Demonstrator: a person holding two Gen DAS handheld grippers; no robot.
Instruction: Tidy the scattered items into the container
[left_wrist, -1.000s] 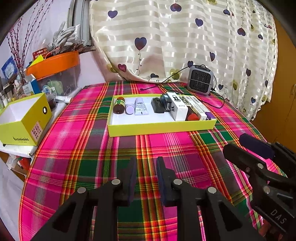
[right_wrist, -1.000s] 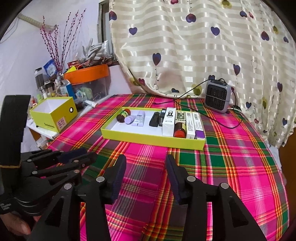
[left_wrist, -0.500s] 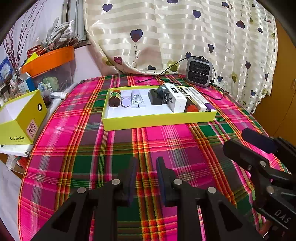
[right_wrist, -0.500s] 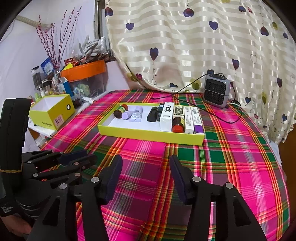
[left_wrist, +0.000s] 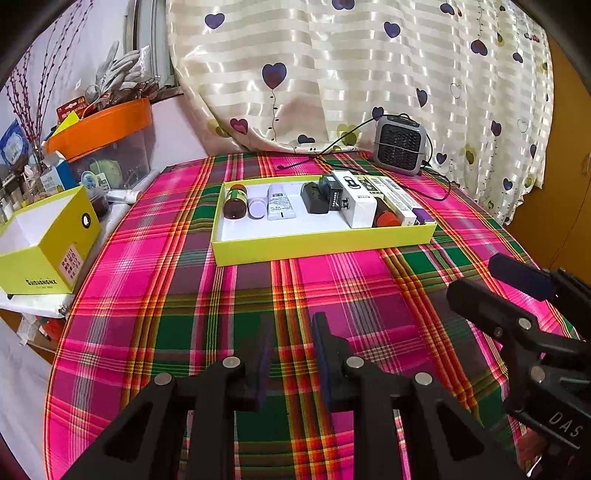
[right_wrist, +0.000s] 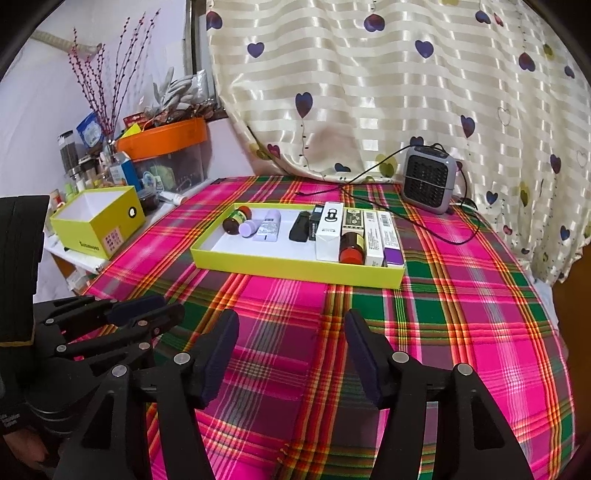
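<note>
1 yellow tray (right_wrist: 295, 267) w/ 2 jars, 2 tubes, several boxes

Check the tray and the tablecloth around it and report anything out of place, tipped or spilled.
Nothing stands out. The bottles and boxes lie in a row inside the yellow tray, none spilled. No loose item shows on the plaid cloth around it. Only the small heater and its cable sit outside the tray.
</note>
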